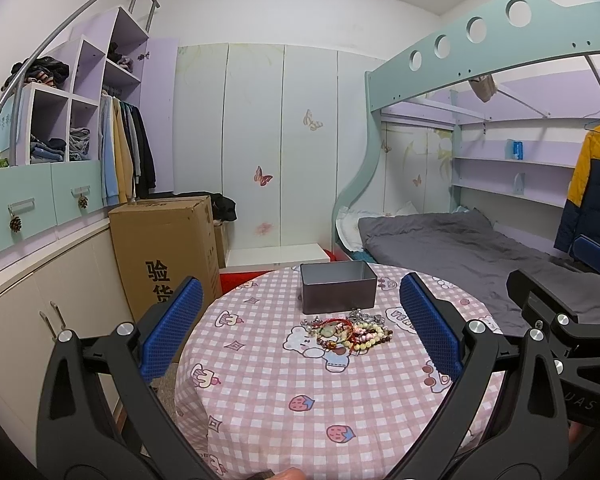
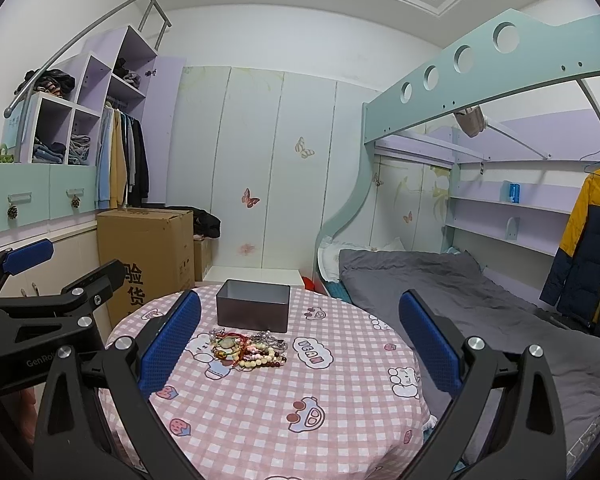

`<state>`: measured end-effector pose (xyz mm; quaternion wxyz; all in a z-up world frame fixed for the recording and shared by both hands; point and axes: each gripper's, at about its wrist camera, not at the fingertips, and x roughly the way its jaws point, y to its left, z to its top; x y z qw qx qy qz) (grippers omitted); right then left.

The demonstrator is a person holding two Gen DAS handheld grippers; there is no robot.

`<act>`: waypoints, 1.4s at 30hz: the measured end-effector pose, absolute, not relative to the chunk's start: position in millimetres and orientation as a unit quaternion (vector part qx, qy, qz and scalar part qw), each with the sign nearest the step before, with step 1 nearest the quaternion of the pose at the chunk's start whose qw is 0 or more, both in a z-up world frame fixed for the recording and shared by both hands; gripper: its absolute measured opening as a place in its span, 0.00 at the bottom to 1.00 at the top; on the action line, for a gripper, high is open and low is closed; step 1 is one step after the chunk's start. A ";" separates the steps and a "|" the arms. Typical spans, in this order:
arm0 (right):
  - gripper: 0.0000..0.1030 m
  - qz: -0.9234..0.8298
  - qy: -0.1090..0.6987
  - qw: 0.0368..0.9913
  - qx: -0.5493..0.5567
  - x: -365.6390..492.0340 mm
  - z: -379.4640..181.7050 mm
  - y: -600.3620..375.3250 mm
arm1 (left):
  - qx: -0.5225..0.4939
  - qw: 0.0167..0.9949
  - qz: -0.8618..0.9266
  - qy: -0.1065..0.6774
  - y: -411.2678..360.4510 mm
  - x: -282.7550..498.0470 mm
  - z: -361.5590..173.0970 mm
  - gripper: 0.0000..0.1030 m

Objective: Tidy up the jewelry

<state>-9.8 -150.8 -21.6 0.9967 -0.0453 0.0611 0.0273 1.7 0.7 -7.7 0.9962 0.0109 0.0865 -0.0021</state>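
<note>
A pile of bead bracelets and chains [image 1: 350, 330] lies on the round table with the pink checked cloth [image 1: 284, 396]. Just behind the pile stands an open grey metal box [image 1: 338, 286], empty as far as I see. The pile [image 2: 250, 346] and the box [image 2: 254, 306] also show in the right wrist view. My left gripper [image 1: 300, 328] is open and empty, held above the near side of the table, short of the pile. My right gripper [image 2: 300, 340] is open and empty, to the right of the left one, with the pile near its left finger.
A cardboard carton [image 1: 168, 252] stands left of the table beside low cabinets [image 1: 32, 320]. A bunk bed with a grey blanket [image 1: 480, 248] is at the right. A yellow and navy jacket [image 1: 592, 188] hangs at the far right. White wardrobe doors [image 1: 256, 140] fill the back.
</note>
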 end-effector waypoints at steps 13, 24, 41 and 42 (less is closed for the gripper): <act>0.92 0.040 0.086 0.995 -0.038 6.7 -30.4 -153.2 | 0.014 0.994 0.001 0.113 -0.9 23.9 -27.1 0.94; 0.92 0.065 0.139 0.988 0.008 42.0 -50.9 -169.5 | 0.008 0.987 -0.005 0.157 17.7 64.4 -50.2 0.94; 0.92 0.057 0.264 0.962 0.032 122.8 -105.9 -195.0 | 0.036 0.946 -0.104 0.303 3.1 173.5 -110.3 0.94; 0.92 0.058 0.267 0.961 0.031 128.5 -107.9 -197.3 | 0.048 0.944 -0.116 0.306 -4.4 179.2 -113.4 0.94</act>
